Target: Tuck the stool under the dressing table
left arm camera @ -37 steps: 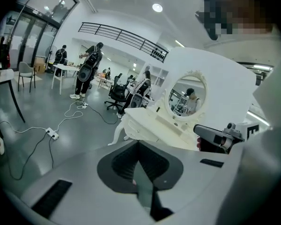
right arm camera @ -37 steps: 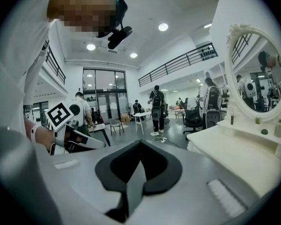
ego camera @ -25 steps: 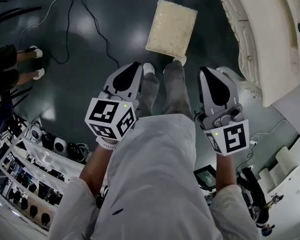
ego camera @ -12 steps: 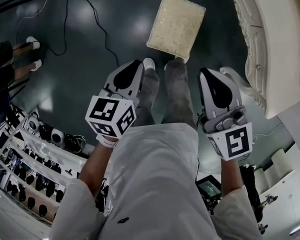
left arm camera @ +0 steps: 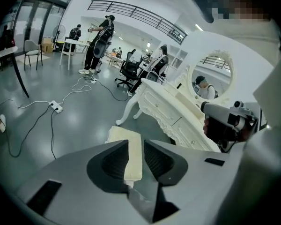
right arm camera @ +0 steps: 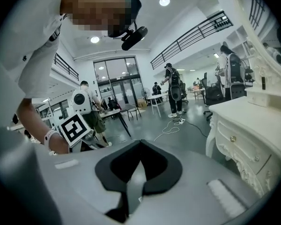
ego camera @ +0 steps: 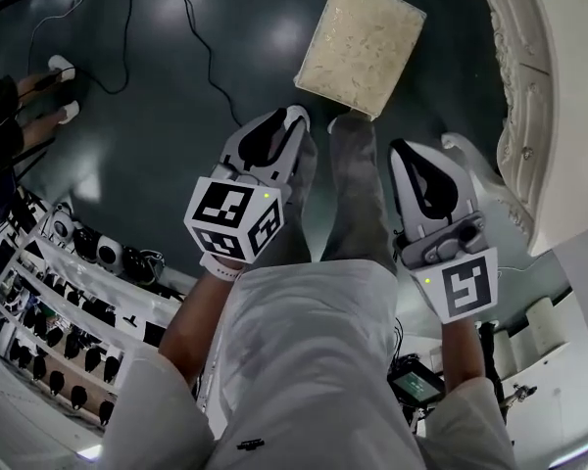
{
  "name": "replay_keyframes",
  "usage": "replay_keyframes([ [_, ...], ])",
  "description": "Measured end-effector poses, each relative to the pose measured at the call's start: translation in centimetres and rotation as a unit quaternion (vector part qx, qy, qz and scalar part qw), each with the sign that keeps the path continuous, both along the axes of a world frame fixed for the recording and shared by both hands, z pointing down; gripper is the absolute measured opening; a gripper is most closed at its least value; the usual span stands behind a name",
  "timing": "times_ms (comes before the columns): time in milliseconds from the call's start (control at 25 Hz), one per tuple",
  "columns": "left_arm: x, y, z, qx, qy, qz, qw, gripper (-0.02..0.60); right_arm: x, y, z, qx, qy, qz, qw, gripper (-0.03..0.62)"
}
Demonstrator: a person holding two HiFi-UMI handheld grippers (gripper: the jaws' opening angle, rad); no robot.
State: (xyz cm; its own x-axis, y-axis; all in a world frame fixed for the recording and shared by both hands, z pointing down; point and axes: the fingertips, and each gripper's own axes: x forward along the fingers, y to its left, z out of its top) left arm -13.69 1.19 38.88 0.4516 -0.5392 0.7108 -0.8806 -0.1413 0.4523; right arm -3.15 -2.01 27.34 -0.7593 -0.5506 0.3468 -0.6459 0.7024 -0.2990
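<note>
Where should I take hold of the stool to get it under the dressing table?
Likely the stool by its cushioned seat, at the edge facing away from the dressing table, left in the head view. It stands upright on open floor beside the table, and the thick cushion gives jaws a rim to pinch from above, so the push runs tableward.

Left gripper point(ego camera: 292, 117) jaws just opening, empty; right gripper point(ego camera: 402, 149) closed.

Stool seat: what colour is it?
The stool seat is cream, a pale yellowish off-white. The head view shows it best.
</note>
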Motion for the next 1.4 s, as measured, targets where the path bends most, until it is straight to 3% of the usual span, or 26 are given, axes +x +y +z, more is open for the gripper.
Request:
replay_keyframes([
  [480, -0.2, -0.4, 6.8, -0.029, -0.001, 0.007, 0.9995, 0.140, -0.1, -0.5, 4.7, -0.020, 0.008, -0.007, 1.000, 0.012],
  [840, -0.4, -0.3, 12.0, -0.054, -0.019, 0.042, 0.9975, 0.140, -1.0, 0.4, 8.6, -0.041, 0.010, -0.002, 0.999, 0.035],
  [1080, -0.4, 0.1, 16.1, -0.060, -0.037, 0.069, 0.9951, 0.141, 0.2, -0.1, 10.8, -0.036, 0.025, 0.028, 0.999, 0.035],
  [1400, -0.2, 1.3, 20.3, -0.079, -0.035, 0.097, 0.9916, 0.216, 0.6, -0.1, 13.2, -0.046, 0.027, 0.043, 0.998, 0.035],
])
